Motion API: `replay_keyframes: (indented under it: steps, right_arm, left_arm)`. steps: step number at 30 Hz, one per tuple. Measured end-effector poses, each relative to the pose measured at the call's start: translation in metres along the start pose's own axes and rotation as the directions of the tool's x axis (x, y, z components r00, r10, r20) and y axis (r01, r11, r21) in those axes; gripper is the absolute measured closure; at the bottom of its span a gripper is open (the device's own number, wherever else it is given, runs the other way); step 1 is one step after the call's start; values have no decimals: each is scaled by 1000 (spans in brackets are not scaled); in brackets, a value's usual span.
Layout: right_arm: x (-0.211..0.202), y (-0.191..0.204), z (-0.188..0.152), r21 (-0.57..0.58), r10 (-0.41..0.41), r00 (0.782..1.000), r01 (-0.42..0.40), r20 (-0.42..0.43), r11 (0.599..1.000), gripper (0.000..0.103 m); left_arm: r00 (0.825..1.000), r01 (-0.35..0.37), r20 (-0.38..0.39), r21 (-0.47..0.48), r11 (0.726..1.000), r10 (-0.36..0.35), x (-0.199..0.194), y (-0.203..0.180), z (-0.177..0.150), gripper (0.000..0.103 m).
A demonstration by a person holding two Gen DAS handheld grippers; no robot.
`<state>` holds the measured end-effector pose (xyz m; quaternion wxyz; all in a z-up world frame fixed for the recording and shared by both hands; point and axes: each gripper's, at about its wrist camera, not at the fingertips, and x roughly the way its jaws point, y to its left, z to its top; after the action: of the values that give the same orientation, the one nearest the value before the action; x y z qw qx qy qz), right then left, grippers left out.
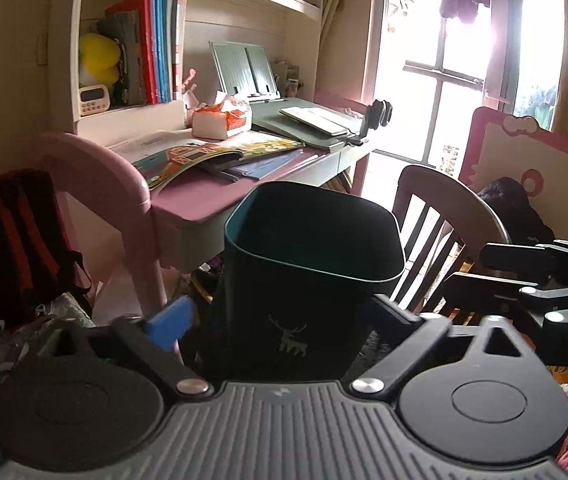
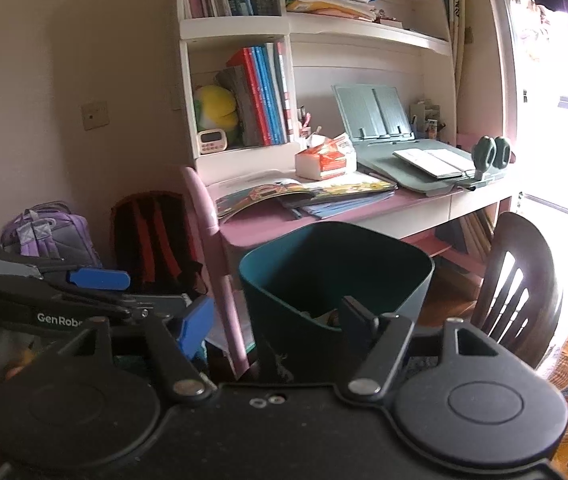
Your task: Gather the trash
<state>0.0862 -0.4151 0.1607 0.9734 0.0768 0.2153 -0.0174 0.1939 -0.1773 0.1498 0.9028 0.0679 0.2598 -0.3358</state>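
A dark teal trash bin (image 1: 307, 264) with a deer mark stands between the fingers of my left gripper (image 1: 280, 316), which spans its body; the jaws are wide and I cannot tell if they press it. In the right wrist view the bin (image 2: 323, 276) is straight ahead with some trash at its bottom. My right gripper (image 2: 280, 324) is open, its right finger over the bin's near rim and its blue left fingertip (image 2: 194, 330) outside the bin. The right gripper also shows in the left wrist view (image 1: 523, 276), and the left gripper in the right wrist view (image 2: 100, 280).
A pink desk (image 2: 268, 220) behind the bin holds open books, a tissue pack (image 2: 323, 158) and a grey book stand (image 2: 371, 114). A dark wooden chair (image 2: 519, 280) stands at the right. A red-black backpack (image 2: 152, 236) and a purple one (image 2: 52, 232) lie left.
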Motion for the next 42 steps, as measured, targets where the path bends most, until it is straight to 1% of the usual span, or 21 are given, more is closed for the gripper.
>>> replay_keyframes:
  steps: [5, 9, 15, 28, 42]
  right_arm:
    - [-4, 9, -5, -10, 13, 1000, -13, 12, 1000, 33]
    - [-5, 10, -7, 1, 14, 1000, -14, 13, 1000, 32]
    - [-8, 10, -9, 0, 14, 1000, -14, 11, 1000, 32]
    - [-10, 11, -8, -5, 18, 1000, -18, 13, 1000, 31]
    - [-22, 11, -3, -1, 9, 999, -9, 36, 1000, 31]
  left_arm:
    - [1000, 8, 9, -14, 1000, -7, -6, 1, -7, 1]
    - [1000, 0, 18, 7, 1000, 0, -10, -1, -11, 1]
    - [999, 29, 30, -20, 999, -29, -15, 2, -13, 1]
    - [998, 39, 44, -48, 998, -37, -19, 5, -13, 1]
    - [996, 46, 75, -20, 999, -44, -28, -5, -5, 1]
